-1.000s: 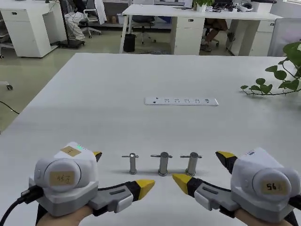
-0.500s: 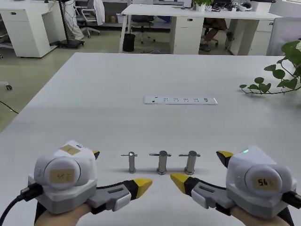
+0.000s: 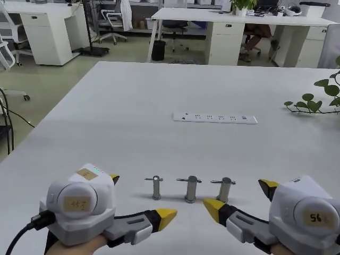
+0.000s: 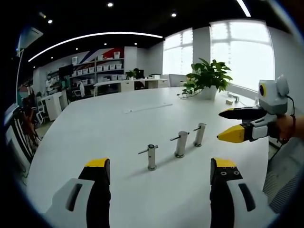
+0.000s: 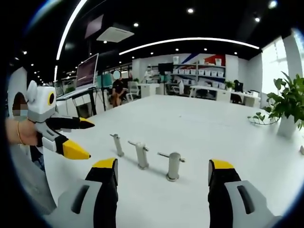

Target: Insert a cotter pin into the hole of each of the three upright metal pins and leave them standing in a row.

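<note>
Holding one tool in each hand, I have both low over the white surface (image 3: pixel 159 95), tips turned inward toward each other. The left tool (image 3: pixel 139 196) has its yellow-tipped jaws spread wide, with nothing between them; the right tool (image 3: pixel 241 194) is spread likewise and equally empty. Three upright metal pins stand in a row on the surface in the gap between the two tools, just ahead of the nearer jaw tips and touching neither tool. Nearest the left tool is the first pin (image 3: pixel 156 189); the middle pin (image 3: pixel 190 191) stands beside it; the third pin (image 3: pixel 224 191) is nearest the right tool. The three stand apart from one another. Each carries a thin cotter pin (image 3: pixel 189 180) lying crosswise through its upper end, with both ends projecting. In the left gripper view the row runs away from my jaws toward the right tool; in the right gripper view it runs away toward the left tool. Well beyond the row, farther from both tools, a white power strip (image 3: pixel 215 118) lies flat on the surface, and leaves of a plant (image 3: pixel 307 104) reach in on the right tool's side.
</note>
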Demonstrator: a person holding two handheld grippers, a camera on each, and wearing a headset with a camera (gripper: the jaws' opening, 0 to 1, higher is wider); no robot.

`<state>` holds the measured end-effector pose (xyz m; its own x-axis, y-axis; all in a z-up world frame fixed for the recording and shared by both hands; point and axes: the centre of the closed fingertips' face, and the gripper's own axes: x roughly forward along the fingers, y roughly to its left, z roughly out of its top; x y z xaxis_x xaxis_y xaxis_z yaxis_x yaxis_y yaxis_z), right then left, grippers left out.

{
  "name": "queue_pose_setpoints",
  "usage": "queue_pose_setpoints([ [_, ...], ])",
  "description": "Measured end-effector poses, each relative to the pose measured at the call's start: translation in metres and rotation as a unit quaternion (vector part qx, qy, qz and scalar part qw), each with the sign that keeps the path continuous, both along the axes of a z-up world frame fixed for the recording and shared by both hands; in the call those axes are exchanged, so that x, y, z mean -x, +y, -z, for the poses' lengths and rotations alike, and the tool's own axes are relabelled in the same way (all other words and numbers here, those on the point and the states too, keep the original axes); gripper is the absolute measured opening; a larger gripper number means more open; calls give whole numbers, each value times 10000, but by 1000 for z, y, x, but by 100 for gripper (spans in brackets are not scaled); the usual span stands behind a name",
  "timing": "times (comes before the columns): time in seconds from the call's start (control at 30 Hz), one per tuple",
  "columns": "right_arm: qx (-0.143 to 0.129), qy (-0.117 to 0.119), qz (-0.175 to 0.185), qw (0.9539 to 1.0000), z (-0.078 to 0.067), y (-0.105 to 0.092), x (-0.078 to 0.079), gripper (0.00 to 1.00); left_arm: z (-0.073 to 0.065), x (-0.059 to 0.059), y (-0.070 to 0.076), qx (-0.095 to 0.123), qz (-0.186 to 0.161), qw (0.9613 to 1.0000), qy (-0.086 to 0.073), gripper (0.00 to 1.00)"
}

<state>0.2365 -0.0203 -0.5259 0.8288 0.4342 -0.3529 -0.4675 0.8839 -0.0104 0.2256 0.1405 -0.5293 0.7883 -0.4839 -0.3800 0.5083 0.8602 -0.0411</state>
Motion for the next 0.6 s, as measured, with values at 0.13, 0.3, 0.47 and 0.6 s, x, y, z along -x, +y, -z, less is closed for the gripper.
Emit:
queue_pose_setpoints([
  [0.13,30,63,-31,10000,3,2,1,75,-3,-1,1,27,-29,10000,-35,86],
  [0.3,66,67,-37,9999,4,2,2,75,-4,-1,-1,13,7,10000,-40,86],
  [0.47,44,92,27,9999,5,-2,0,75,-4,-1,-2,17,31,10000,-39,85],
  [0.6,-18,143,62,9999,6,-3,0,74,-5,-1,-1,19,0,10000,-63,85],
])
